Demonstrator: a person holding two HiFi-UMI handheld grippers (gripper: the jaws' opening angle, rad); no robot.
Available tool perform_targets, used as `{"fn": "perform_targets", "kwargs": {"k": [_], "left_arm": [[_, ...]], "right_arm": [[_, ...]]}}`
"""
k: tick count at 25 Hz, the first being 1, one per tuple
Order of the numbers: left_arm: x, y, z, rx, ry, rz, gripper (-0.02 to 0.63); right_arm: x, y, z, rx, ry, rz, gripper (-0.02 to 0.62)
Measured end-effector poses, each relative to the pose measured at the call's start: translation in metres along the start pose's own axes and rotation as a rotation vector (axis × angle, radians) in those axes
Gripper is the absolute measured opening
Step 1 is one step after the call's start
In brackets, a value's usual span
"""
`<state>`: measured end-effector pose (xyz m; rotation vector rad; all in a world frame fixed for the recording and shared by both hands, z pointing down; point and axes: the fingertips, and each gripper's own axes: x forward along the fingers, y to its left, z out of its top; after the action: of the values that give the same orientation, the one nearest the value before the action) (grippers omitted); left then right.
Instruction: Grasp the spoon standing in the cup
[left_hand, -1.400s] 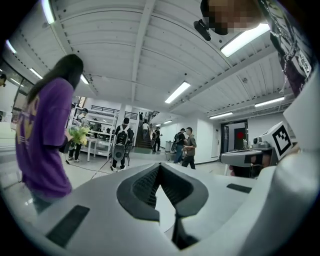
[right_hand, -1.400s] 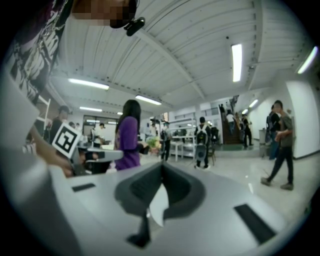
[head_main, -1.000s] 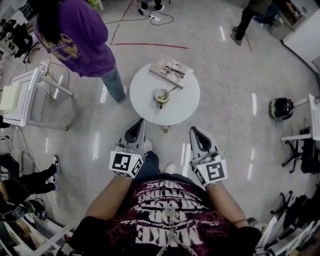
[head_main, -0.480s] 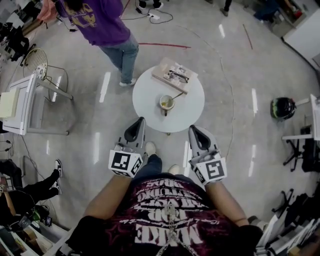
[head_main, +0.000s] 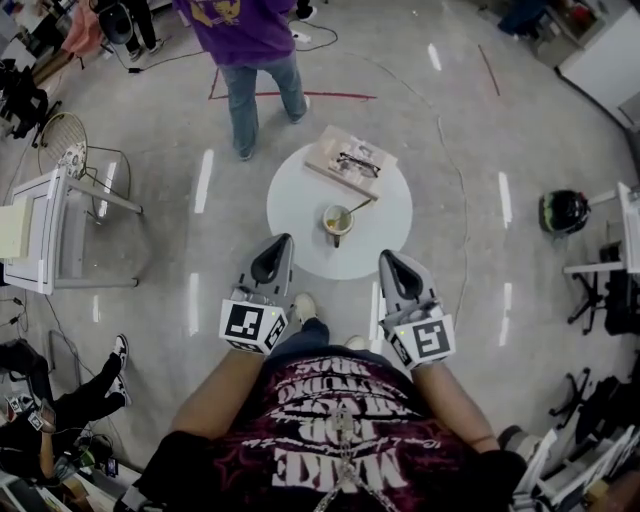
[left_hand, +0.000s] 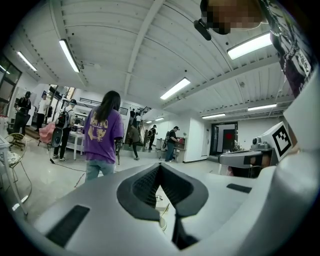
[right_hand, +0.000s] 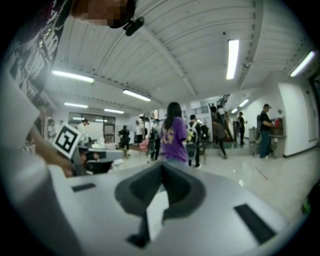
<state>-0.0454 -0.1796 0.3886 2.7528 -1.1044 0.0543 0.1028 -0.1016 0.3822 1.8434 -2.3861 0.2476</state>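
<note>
Spoon (head_main: 357, 206): leans 2 o'clock in cup (head_main: 336, 220).
Left gripper (head_main: 277, 246): pressed together.
Right gripper (head_main: 389, 261): pressed together; spread it before you reach.

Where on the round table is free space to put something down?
Bare: the left side of the table, beside the cup, and the near strip before it. Crowded: the far part, where the board with glasses lies.

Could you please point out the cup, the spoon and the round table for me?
cup (head_main: 326, 218): head view, on its left rim.
spoon (head_main: 360, 205): head view, on the middle of its handle.
round table (head_main: 295, 205): head view, on the bare top left of the cup.
</note>
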Motion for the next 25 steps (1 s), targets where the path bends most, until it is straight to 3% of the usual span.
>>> {"fn": "perform_targets", "kwargs": {"k": [14, 20, 25], "left_arm": [[0.050, 0.017, 0.009, -0.047, -0.030, -0.161, 0.025], [0.061, 0.021, 0.014, -0.068, -0.058, -0.173, 0.025], [0.060, 0.029, -0.006, -0.086, -0.018, -0.136, 0.025]], "right_arm": [[0.013, -0.004, 0.022, -0.065, -0.004, -0.130, 0.027], [0.023, -0.009, 0.030, -0.091, 0.003, -0.140, 0.026], [0.034, -0.013, 0.017, -0.075, 0.035, -0.100, 0.026]]}}
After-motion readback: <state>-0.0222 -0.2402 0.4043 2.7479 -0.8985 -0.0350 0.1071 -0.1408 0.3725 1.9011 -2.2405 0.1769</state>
